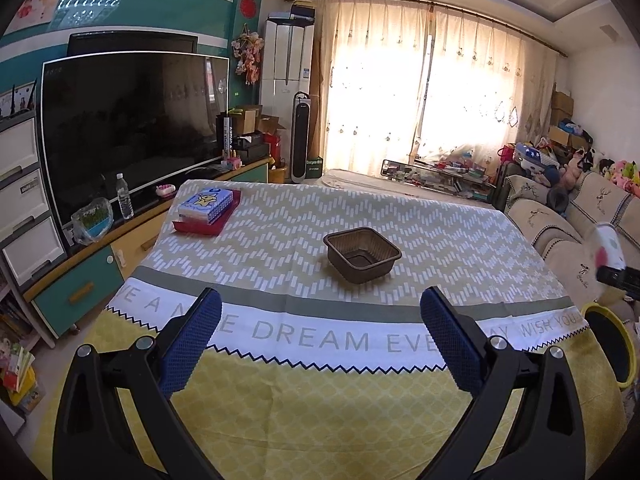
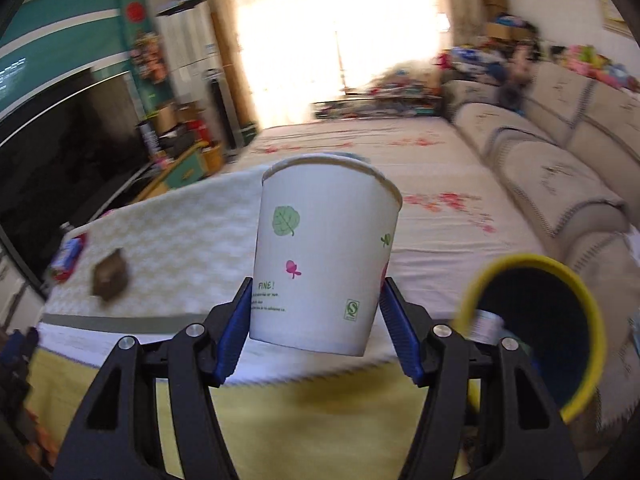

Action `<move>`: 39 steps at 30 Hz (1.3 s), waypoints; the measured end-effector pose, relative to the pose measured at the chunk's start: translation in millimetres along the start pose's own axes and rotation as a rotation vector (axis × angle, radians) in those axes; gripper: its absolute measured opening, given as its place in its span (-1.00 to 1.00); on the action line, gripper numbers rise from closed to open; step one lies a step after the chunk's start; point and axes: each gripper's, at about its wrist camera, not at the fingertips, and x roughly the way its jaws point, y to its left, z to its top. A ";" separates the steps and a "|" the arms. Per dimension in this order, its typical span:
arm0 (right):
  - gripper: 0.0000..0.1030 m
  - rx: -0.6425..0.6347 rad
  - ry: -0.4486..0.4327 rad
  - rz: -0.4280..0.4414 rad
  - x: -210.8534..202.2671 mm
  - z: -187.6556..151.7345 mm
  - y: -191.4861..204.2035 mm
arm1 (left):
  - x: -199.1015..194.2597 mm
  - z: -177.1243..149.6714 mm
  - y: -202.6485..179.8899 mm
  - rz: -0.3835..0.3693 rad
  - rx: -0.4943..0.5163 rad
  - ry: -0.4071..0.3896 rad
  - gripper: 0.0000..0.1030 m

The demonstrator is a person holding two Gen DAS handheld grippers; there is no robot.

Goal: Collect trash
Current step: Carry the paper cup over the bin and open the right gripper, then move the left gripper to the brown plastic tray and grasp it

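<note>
1. Lettering on the paper cup (image 2: 324, 264) reads "FINE!" above smaller lines too fine to read; a green square mark with an "S" sits low on its wall, with printed leaf and flower motifs above.
2. The tablecloth (image 1: 320, 340) band reads "DREAM" between the left fingers, with further words partly covered by them.
3. Right gripper (image 2: 316, 320): blue pads pressed on both sides of the cup's lower wall, cup upright and lifted off the table.
4. Left gripper (image 1: 320, 332): fingers spread wide, nothing between them, nothing touched.
5. Brown plastic tray (image 1: 362, 254): on the cloth ahead of the left gripper, well apart from it.
6. Yellow-rimmed bin (image 2: 536, 332): just right of the right gripper, below the table edge; its contents are blurred.
7. The right view is motion-blurred; the blue box on a red tray (image 1: 206, 210), far left of the left gripper, carries print that cannot be read.
</note>
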 end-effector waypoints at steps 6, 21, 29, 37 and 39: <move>0.16 0.145 0.025 -0.155 -0.5 -21.0 -97.0 | -2.3 0.0 -1.2 0.029 0.010 -0.012 0.90; 0.54 0.251 0.010 -0.201 4.0 -41.5 -169.6 | -5.6 0.6 -13.1 0.065 0.069 -0.016 0.90; 0.55 0.259 -0.024 -0.126 -10.2 -42.5 -166.0 | 11.6 0.6 -24.5 0.014 0.129 0.067 0.90; 0.55 0.258 -0.032 -0.081 -6.6 -38.1 -162.6 | 55.4 12.7 -29.9 -0.068 0.154 0.213 0.90; 0.55 0.261 -0.028 -0.078 -5.3 -37.4 -162.3 | 65.5 23.7 -33.6 -0.050 0.166 0.221 0.90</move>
